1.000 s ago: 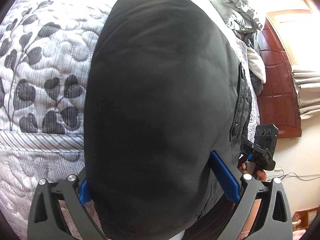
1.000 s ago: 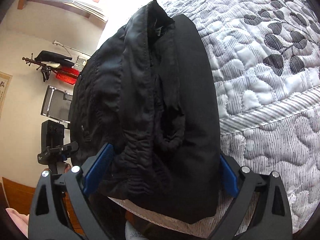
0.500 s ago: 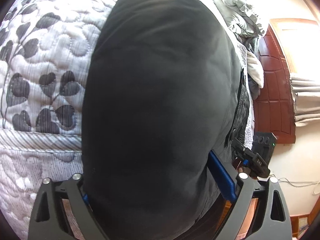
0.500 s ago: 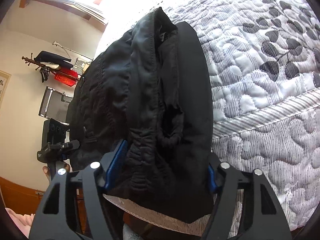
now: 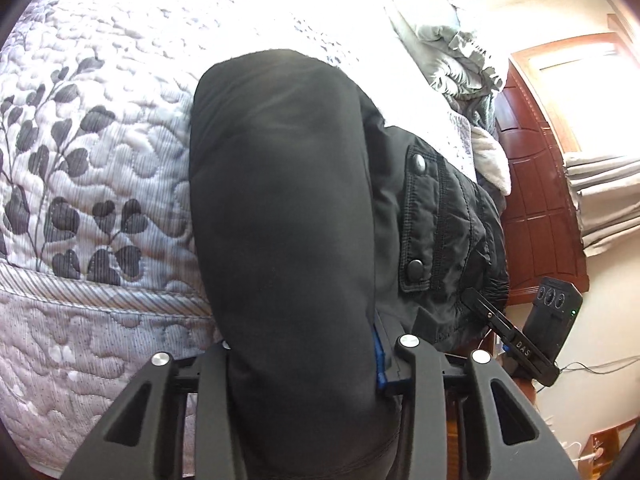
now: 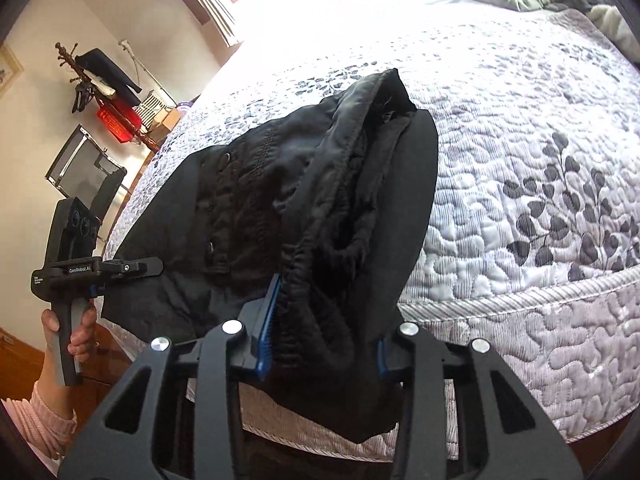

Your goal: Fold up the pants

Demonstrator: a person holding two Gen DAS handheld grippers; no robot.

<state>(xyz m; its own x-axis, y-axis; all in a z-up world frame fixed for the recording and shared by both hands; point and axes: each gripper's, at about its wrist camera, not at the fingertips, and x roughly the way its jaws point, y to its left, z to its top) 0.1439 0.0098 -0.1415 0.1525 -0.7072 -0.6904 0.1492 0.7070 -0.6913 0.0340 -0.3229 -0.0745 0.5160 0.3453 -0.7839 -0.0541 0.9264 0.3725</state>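
Note:
Black pants (image 5: 280, 200) lie across the near edge of the bed, bunched lengthwise. My left gripper (image 5: 300, 356) has the smooth black leg cloth between its jaws, which are closing, and the blue pad (image 5: 378, 360) presses on it. A pocket flap (image 5: 420, 220) with two snaps shows to the right. My right gripper (image 6: 326, 340) has its closing jaws on the gathered elastic waistband (image 6: 296, 268), both pads against the cloth. The near end of the pants (image 6: 300, 184) hangs raised off the quilt. Each gripper shows in the other's view: the right gripper (image 5: 504, 328), and the left gripper (image 6: 132, 267) in a hand (image 6: 80, 328).
The bed carries a grey quilt (image 5: 80, 200) with a leaf print; its border (image 6: 520, 300) runs along the near edge. Crumpled grey bedding (image 5: 452, 52) lies at the far end. A red-brown wooden panel (image 5: 536, 200) stands right; a coat stand (image 6: 100, 80) left.
Both pairs of jaws have narrowed from wide open onto the pants. Both grippers have risen, the right one more, and the near end of the pants has come up off the quilt.

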